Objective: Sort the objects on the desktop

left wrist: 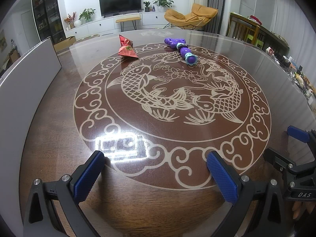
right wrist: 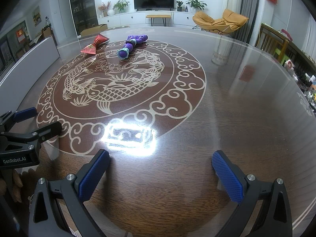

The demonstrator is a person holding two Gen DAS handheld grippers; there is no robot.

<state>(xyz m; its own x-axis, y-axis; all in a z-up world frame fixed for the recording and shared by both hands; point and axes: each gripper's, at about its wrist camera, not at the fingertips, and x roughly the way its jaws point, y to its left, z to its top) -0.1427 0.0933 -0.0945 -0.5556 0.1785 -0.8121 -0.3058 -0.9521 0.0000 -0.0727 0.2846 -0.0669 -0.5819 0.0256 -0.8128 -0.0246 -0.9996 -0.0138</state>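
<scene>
Both grippers hovered low over the near side of the glossy table (left wrist: 256,75), side by side. The left gripper (left wrist: 156,165) gaped wide and empty; so did the right gripper (right wrist: 161,163). Far across, a red pouch (left wrist: 126,48) lay just beside the purple toy wand (left wrist: 182,50), neither touched

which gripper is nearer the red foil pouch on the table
Left. The red foil pouch lies far ahead of the left gripper, slightly left. The right gripper sits farther right, pouch far ahead-left.
</scene>
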